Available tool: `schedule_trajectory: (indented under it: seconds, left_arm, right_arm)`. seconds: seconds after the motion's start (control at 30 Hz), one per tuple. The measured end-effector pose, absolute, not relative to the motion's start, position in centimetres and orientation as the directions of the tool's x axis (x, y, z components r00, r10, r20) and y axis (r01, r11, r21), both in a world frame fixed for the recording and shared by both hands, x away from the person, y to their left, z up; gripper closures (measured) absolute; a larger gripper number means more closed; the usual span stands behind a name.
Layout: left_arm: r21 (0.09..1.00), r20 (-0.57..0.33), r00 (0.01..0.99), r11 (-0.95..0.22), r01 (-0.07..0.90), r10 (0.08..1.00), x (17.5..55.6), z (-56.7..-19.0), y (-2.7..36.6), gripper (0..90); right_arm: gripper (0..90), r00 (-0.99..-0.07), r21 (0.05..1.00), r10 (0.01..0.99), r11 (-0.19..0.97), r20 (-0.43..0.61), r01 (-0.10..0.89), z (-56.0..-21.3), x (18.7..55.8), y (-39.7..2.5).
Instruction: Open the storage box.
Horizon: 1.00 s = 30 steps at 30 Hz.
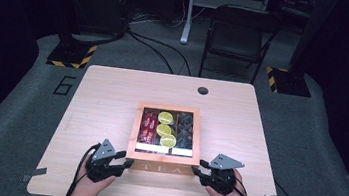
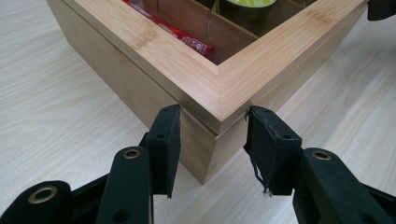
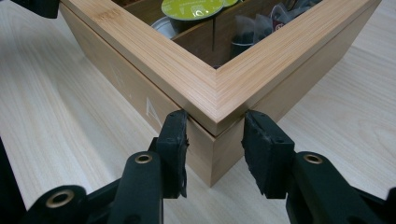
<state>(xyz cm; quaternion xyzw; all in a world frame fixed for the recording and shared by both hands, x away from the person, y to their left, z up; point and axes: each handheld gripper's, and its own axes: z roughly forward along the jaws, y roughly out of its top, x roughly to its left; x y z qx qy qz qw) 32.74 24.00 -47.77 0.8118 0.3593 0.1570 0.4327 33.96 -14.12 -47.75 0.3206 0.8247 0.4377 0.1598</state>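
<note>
A closed wooden tea box [image 1: 133, 132] with a window lid and "TEA" on its front stands at the table's near middle. Through the lid I see red sachets [image 1: 147, 127], yellow-green capsules [image 1: 164, 128] and dark tea bags [image 1: 184, 129]. My left gripper [image 1: 125, 163] is at the box's front left corner. In the left gripper view its gripper [image 2: 210, 116] straddles that corner [image 2: 205, 88], both pads touching the wood at the lid seam. My right gripper [image 1: 196, 171] holds the front right corner [image 3: 212, 93] the same way, with its gripper [image 3: 214, 119] closed onto it.
The light wooden table [image 1: 102, 99] has bare surface to the left, right and behind the box, and a round cable hole [image 1: 202, 90] near its far edge. A dark chair [image 1: 238, 35] and stand bases with hazard stripes [image 1: 72, 55] are on the floor beyond.
</note>
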Motion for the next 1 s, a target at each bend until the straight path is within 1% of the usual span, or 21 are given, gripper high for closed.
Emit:
schedule_trajectory:
  seconds: [0.13, 0.17, 0.33, 0.47, 0.5, 0.77, 0.87, 1.0]
  left_arm:
    - [0.823, -0.043, 0.689, -0.365, 0.435, 0.723, 32.8, -47.7, 23.8, 54.3]
    - [0.819, -0.027, 0.694, -0.382, 0.428, 0.719, 32.9, -47.6, 23.8, 53.9]
    - [0.835, -0.04, 0.689, -0.354, 0.42, 0.724, 33.1, -47.2, 23.6, 51.0]
    - [0.834, -0.022, 0.691, -0.367, 0.411, 0.723, 33.4, -46.7, 23.4, 47.1]
    - [0.834, -0.031, 0.691, -0.362, 0.416, 0.722, 33.5, -46.6, 23.4, 46.6]
    - [0.848, -0.031, 0.671, -0.336, 0.41, 0.741, 33.9, -44.7, 23.5, 44.1]
    - [0.847, -0.004, 0.668, -0.353, 0.398, 0.744, 34.0, -43.8, 23.4, 43.9]
    - [0.854, -0.03, 0.672, -0.33, 0.403, 0.74, 34.3, -43.3, 23.6, 43.9]
  right_arm:
    - [60.5, -0.742, 0.832, 0.67, 0.396, 0.027, 0.389, -47.6, 34.0, -14.1]
    - [60.4, -0.743, 0.832, 0.669, 0.398, 0.025, 0.386, -47.6, 34.0, -14.1]
    - [59.3, -0.74, 0.836, 0.672, 0.392, 0.025, 0.384, -47.1, 34.1, -14.1]
    - [56.3, -0.736, 0.836, 0.675, 0.379, 0.043, 0.396, -46.6, 34.4, -14.0]
    - [55.9, -0.736, 0.837, 0.676, 0.38, 0.04, 0.394, -46.5, 34.4, -13.9]
    - [50.0, -0.723, 0.852, 0.69, 0.359, 0.033, 0.382, -45.0, 35.2, -13.4]
    - [49.1, -0.709, 0.856, 0.704, 0.344, 0.038, 0.387, -44.4, 35.3, -13.4]
    - [47.5, -0.703, 0.854, 0.71, 0.341, 0.039, 0.392, -43.5, 35.4, -13.5]
